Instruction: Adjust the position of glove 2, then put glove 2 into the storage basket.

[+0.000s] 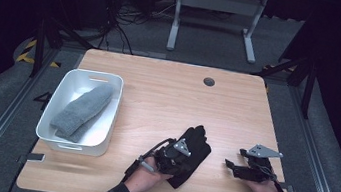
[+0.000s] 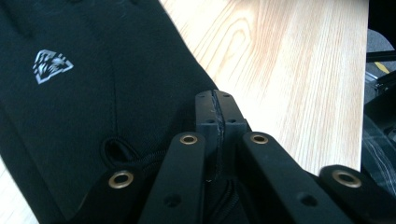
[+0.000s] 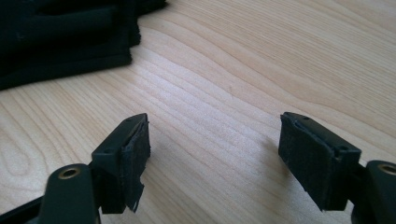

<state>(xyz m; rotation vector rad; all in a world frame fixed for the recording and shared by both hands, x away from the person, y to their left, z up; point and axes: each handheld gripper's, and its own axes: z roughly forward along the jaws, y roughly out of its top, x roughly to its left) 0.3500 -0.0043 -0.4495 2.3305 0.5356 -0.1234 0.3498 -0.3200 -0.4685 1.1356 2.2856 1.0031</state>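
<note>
A black fabric glove with a small silver crest printed on its back lies on the pale wooden worktop, near the front edge and a little right of the middle. Its long axis runs on a slant, fingers pointing away toward the far right corner and cuff toward the front edge.

The left gripper rests directly on the glove's cuff half. In the left gripper view its jaws are seen pressed flat together, clenched, with the black fabric lying beneath and beside them; whether any cloth is pinched between the pads cannot be told.

The right gripper is held just above the worktop near the front right corner, apart from the glove. Its jaws stand wide and released, with only bare wood between them. In the right gripper view the glove's edge lies ahead and to the left of the jaws.

The left hand is judged clearly the nearer one. For the right gripper, a short travel toward the left along the front edge would be needed to reach the glove's side.

A white plastic bin holding a folded grey knitted item stands near the left edge, well apart from the glove.
</note>
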